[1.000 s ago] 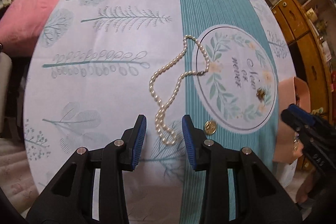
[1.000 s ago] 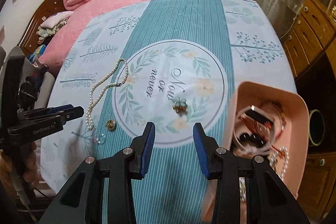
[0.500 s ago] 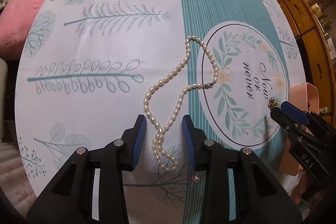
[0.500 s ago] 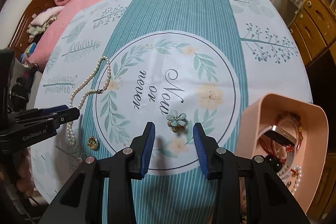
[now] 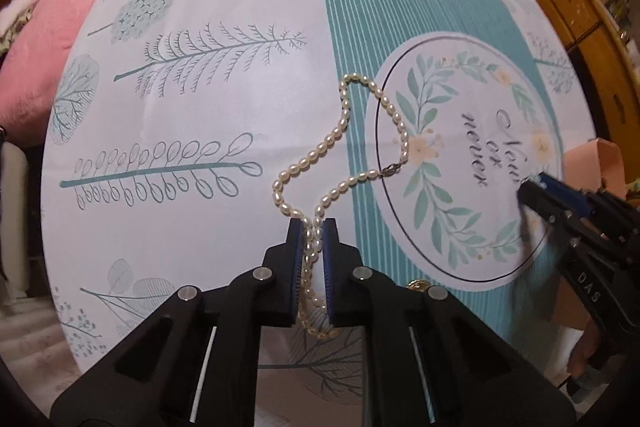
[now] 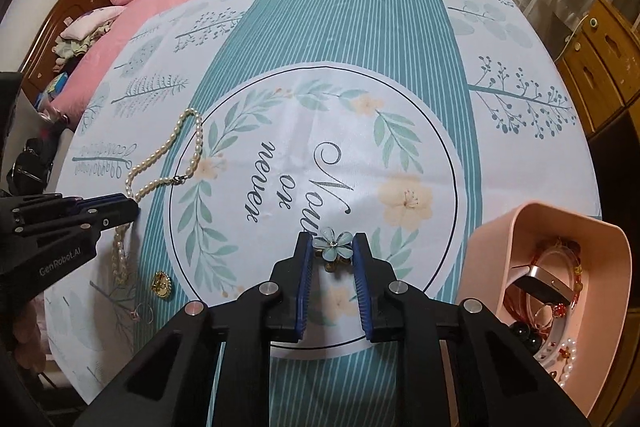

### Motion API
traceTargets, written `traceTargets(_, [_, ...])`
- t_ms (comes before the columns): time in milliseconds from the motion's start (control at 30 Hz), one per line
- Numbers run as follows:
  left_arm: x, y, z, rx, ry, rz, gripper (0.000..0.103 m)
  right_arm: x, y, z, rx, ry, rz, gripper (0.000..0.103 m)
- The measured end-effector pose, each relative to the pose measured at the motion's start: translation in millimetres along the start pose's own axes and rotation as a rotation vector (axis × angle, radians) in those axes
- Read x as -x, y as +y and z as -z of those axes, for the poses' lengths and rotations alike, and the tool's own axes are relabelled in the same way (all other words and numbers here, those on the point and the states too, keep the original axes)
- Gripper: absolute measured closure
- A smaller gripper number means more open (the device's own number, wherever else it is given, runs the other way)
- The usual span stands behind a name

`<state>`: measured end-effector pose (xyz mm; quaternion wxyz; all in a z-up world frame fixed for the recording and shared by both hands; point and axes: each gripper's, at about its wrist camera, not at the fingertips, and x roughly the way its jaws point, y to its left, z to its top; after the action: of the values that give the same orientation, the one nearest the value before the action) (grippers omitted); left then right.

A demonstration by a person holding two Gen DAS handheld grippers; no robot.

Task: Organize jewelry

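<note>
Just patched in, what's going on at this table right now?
Jewelry is being sorted on a teal and white printed tablecloth. The left gripper has closed on the near end of the white pearl necklace, which lies flat. The right gripper is open, its fingers flanking the pale blue flower brooch. A small gold brooch waits nearby. The pink plastic bin already holds bracelets and beads.

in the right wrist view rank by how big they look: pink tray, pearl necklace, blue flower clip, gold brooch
1. pink tray, largest, though it sits near the camera
2. pearl necklace, long strand, partly hidden by the left tool
3. blue flower clip
4. gold brooch, close to the clip in size, so that order is unsure
</note>
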<state>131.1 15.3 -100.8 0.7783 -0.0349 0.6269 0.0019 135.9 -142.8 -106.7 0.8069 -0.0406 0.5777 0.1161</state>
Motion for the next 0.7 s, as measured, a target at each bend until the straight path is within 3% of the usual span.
traceTargets(300, [28,8,-4,0.024,-0.082,0.065,0.103,31,1,8,0.001,-0.056,-0.062,0.084])
traceTargets(700, [3,10,-15,-0.049,-0.006,0.031,0.1,54,8,16,0.014,-0.082,-0.088,0.084])
